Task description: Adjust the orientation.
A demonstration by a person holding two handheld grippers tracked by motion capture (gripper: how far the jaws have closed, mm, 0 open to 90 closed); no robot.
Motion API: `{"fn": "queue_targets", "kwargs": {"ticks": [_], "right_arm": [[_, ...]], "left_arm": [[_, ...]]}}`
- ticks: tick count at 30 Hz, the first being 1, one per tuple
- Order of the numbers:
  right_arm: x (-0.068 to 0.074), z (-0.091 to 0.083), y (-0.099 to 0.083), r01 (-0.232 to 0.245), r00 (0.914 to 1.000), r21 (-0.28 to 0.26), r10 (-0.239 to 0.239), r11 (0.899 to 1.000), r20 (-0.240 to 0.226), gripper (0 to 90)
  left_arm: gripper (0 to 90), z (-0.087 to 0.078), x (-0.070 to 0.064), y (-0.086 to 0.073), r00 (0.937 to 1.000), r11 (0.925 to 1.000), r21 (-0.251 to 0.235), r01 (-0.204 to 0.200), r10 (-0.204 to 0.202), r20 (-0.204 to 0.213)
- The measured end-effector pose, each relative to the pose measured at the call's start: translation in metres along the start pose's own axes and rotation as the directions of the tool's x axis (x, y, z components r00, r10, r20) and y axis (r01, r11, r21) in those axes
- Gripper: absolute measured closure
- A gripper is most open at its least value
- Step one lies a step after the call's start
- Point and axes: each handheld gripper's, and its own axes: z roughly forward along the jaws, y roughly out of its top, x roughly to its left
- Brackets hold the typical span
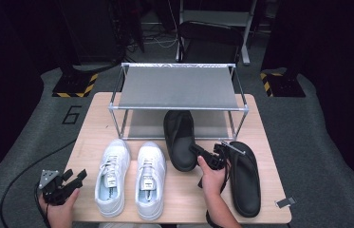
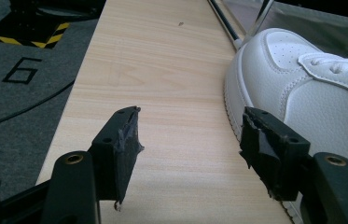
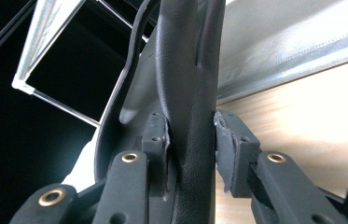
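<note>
- The right gripper (image 1: 211, 159) has its fingers (image 3: 155, 140) clamped on the rim of a black slipper (image 1: 180, 137); in the right gripper view the dark leather-like edge (image 3: 188, 93) is pinched tight between both pads.
- That black slipper lies on the table (image 1: 89, 142), its toe reaching under the front bar of the metal shoe rack (image 1: 179, 88), its heel towards the person.
- Its mate, a second black slipper (image 1: 245, 178), lies just right of the right gripper, on the table, well clear of the rack.
- Two white sneakers (image 1: 129, 178) sit side by side to the left of the held slipper, toes towards the rack; small tongue labels are there but too small to read.
- The left gripper (image 1: 63, 185) hovers at the table's front left corner, fingers (image 2: 118, 149) spread apart with nothing between them; the nearer sneaker (image 2: 297, 88) is just beside its right finger.
- On the grey floor to the left, a painted "6" (image 1: 71, 114) can be read, beside a black-and-yellow striped base (image 1: 74, 85).
</note>
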Motion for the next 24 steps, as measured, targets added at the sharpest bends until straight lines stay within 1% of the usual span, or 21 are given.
{"fn": "queue_targets", "kwargs": {"ticks": [1, 3, 5, 9, 10, 11, 12, 13, 14, 15, 17, 18, 19, 20, 21, 22, 23, 24], "right_arm": [[0.000, 0.002, 0.001, -0.003, 1.0000, 0.002, 0.003, 1.000, 0.001, 66.5], [-0.003, 0.008, 0.003, -0.004, 1.0000, -0.013, 0.004, 1.000, 0.001, 66.5], [-0.004, 0.012, 0.006, -0.015, 0.9999, -0.013, 0.015, 1.000, 0.003, 66.5], [-0.008, 0.021, 0.012, -0.020, 0.9995, -0.017, 0.020, 1.000, 0.022, 66.5], [-0.010, 0.023, 0.013, -0.010, 0.9996, -0.022, 0.011, 1.000, 0.025, 66.5], [-0.011, 0.026, 0.015, -0.017, 0.9994, -0.024, 0.017, 1.000, 0.029, 66.5], [-0.012, 0.027, 0.016, -0.009, 0.9994, -0.022, 0.010, 1.000, 0.032, 66.5], [-0.012, 0.030, 0.018, -0.046, 0.9985, -0.019, 0.047, 0.999, 0.028, 66.5], [-0.016, 0.033, 0.019, -0.022, 0.9994, -0.026, 0.023, 0.999, 0.028, 66.5], [-0.016, 0.035, 0.021, -0.032, 0.9991, -0.023, 0.033, 0.999, 0.028, 66.5], [-0.016, 0.039, 0.024, -0.021, 0.9985, -0.011, 0.021, 1.000, 0.050, 66.5], [-0.017, 0.044, 0.026, -0.013, 0.9988, -0.017, 0.014, 1.000, 0.048, 66.5], [-0.013, 0.047, 0.027, -0.076, 0.9967, -0.005, 0.076, 0.997, 0.027, 66.5], [-0.014, 0.050, 0.029, -0.061, 0.9978, -0.018, 0.061, 0.998, 0.027, 66.5], [-0.014, 0.055, 0.030, -0.038, 0.9986, -0.034, 0.039, 0.999, 0.036, 66.5], [-0.013, 0.058, 0.032, -0.032, 0.9986, -0.024, 0.033, 0.999, 0.041, 66.5], [-0.011, 0.061, 0.033, -0.040, 0.9984, -0.022, 0.041, 0.999, 0.038, 66.5], [-0.010, 0.066, 0.034, -0.047, 0.9986, -0.037, 0.048, 0.998, 0.022, 66.5]], "left_arm": [[37.2, 0.001, 0.000, 0.000, 1.0000, 1.0000, -0.009, 0.002, -0.002, -0.004], [37.2, 0.002, -0.001, 0.000, 1.0000, 1.0000, -0.004, 0.001, -0.001, -0.001], [37.2, 0.001, -0.001, 0.000, 1.0000, 0.9999, 0.016, -0.005, 0.005, 0.003], [37.3, 0.001, -0.001, 0.000, 1.0000, 0.9999, 0.010, -0.008, 0.008, 0.004], [37.3, 0.001, -0.001, 0.000, 0.9999, 0.9999, 0.011, -0.010, 0.010, 0.005], [37.3, 0.001, -0.002, 0.000, 1.0000, 0.9999, 0.008, -0.009, 0.009, 0.004], [37.4, 0.001, -0.002, -0.001, 1.0000, 1.0000, 0.001, -0.004, 0.004, -0.001], [37.6, 0.002, -0.002, -0.001, 1.0000, 1.0000, -0.001, -0.006, 0.006, 0.002], [37.6, 0.001, -0.002, -0.001, 0.9999, 0.9999, 0.012, -0.010, 0.010, 0.004], [37.6, 0.001, -0.002, -0.001, 0.9999, 0.9999, 0.011, -0.010, 0.010, 0.004], [37.6, 0.001, -0.002, -0.001, 1.0000, 1.0000, 0.003, -0.007, 0.007, 0.005], [37.6, 0.002, -0.002, -0.001, 1.0000, 1.0000, -0.006, -0.005, 0.004, -0.003], [37.7, 0.001, -0.002, -0.001, 1.0000, 1.0000, -0.003, -0.001, 0.001, -0.002], [37.6, 0.001, -0.001, -0.001, 1.0000, 1.0000, 0.004, -0.001, 0.001, 0.000], [37.7, 0.001, 0.000, -0.001, 1.0000, 1.0000, -0.003, -0.002, 0.002, -0.002], [37.7, 0.001, 0.000, -0.001, 1.0000, 0.9999, 0.012, 0.003, -0.003, 0.001], [37.7, 0.001, 0.000, -0.001, 1.0000, 0.9999, 0.016, 0.005, -0.005, 0.002], [37.7, 0.002, 0.000, -0.001, 1.0000, 1.0000, 0.004, 0.007, -0.007, 0.000]]}}
